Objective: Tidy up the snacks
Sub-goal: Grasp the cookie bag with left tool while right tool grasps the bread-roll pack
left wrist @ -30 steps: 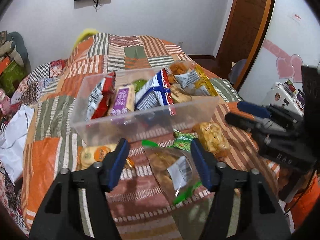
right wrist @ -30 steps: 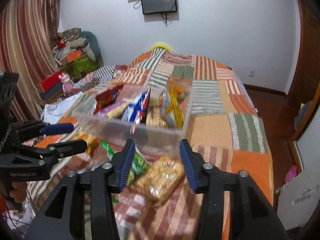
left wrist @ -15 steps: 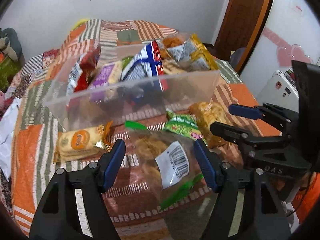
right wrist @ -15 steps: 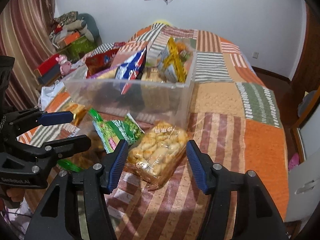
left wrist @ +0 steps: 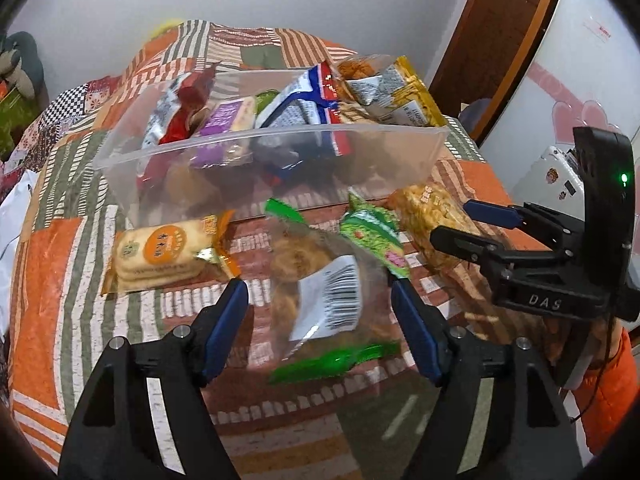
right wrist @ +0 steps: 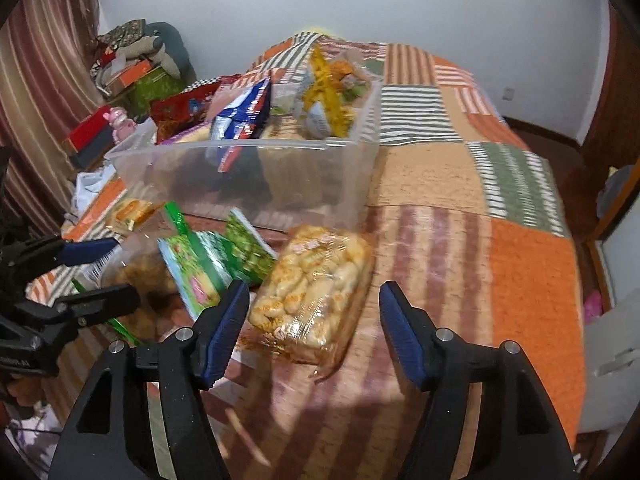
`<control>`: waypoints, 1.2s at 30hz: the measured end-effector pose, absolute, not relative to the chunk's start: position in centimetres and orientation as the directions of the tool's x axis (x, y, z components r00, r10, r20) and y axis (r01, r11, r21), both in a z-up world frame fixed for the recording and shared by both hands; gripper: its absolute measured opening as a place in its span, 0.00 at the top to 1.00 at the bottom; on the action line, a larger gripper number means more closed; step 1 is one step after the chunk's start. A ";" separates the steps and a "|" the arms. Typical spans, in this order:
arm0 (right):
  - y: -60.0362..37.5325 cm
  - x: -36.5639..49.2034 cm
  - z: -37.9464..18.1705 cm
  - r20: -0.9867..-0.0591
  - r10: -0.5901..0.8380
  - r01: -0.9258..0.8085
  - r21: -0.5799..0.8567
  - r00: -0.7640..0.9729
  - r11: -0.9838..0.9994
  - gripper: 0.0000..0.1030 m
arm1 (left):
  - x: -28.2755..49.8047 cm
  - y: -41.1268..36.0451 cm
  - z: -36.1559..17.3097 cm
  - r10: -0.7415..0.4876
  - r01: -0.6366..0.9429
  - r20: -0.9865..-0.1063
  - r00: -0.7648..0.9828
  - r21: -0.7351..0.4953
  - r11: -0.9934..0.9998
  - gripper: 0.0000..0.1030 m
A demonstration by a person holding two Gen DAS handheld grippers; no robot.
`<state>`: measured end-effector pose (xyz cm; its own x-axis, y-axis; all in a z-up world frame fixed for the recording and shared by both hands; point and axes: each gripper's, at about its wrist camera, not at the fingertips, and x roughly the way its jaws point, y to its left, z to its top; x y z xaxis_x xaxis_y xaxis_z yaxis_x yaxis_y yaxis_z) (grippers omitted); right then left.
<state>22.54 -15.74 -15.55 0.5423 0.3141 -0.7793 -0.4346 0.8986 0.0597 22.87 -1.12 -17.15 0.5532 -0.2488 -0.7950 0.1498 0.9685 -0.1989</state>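
Quilted bed nearer than before, hand-held grippers wider.

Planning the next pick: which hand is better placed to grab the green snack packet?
Left, probably. The green packet lies just past the left tongs, while the right tongs are lined up on the tray of biscuits beside it.

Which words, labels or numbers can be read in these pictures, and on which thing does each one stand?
"DAS": raised letters on the black body of the right tongs, seen from the left wrist camera.
Barcode label on the clear cookie bag: bars show, digits too blurred to read.
Orange cracker pack: printed characters, too blurred to read.
Green packet and the packets in the clear bin: print too small or blurred.
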 end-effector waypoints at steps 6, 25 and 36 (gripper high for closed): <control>-15.7 22.8 -15.4 -0.780 0.301 -0.437 0.040 0.549 0.899 0.38 | 23.7 -2.0 -18.0 -0.244 0.149 -0.809 0.534 -0.195 0.970 0.28; -16.0 23.1 -15.4 -0.762 0.348 -0.413 0.117 0.546 0.903 0.60 | 22.5 -1.3 -18.2 -0.237 0.145 -0.787 0.569 -0.187 0.971 0.51; -15.0 20.9 -11.7 -0.693 0.378 -0.450 0.085 0.614 0.889 0.60 | 20.5 0.4 -14.1 -0.247 0.140 -0.726 0.642 -0.206 0.969 0.52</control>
<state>20.90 -15.04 -11.69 0.6143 0.3778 -0.6927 -0.4504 0.8888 0.0853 20.46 0.40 -14.12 0.6420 -0.2468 -0.7259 0.1398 0.9686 -0.2057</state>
